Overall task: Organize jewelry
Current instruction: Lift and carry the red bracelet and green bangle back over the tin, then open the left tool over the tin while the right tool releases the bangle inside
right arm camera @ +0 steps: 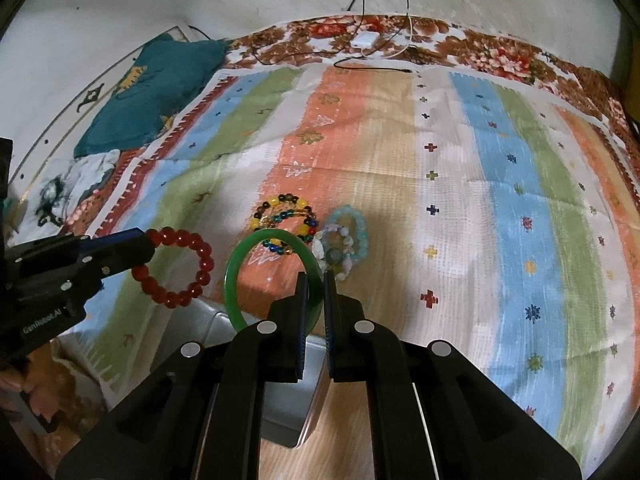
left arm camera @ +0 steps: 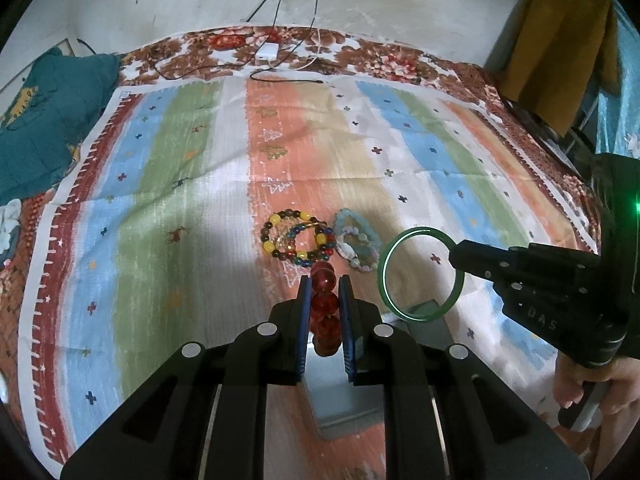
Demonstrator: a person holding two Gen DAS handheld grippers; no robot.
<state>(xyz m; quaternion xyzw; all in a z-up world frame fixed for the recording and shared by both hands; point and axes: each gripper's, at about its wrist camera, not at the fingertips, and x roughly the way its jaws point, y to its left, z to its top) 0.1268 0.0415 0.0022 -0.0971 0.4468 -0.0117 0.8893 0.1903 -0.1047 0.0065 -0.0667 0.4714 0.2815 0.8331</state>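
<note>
A: On the striped cloth, mid-field: two piles of bracelets lying flat. Confirm?

B: Confirmed. A multicoloured bead bracelet pile with yellow, dark and blue beads, and just to its right a pale bead bracelet pile in light blue and white. They touch or nearly touch; cannot tell which.

A: Left gripper?

B: Blue pads clamped on a red bead bracelet. In the left wrist view the beads run in a line between the fingers. In the right wrist view the same red bead bracelet hangs as a full ring off the tip of the left gripper, clear of the cloth.

A: Right gripper?

B: Fingers drawn close together on the rim of a green bangle. The ring stands upright to the left of the pads. From the left wrist view, the green bangle projects from the tip of the right gripper, held above the cloth.

A: Anything under the grippers?

B: A grey open box, partly hidden by both fingers; same grey open box below the left pads. Contents not readable.

A: Surroundings?

B: A teal cushion far left, a white charger with cables at the far edge, a hand on the right gripper's handle.
</note>
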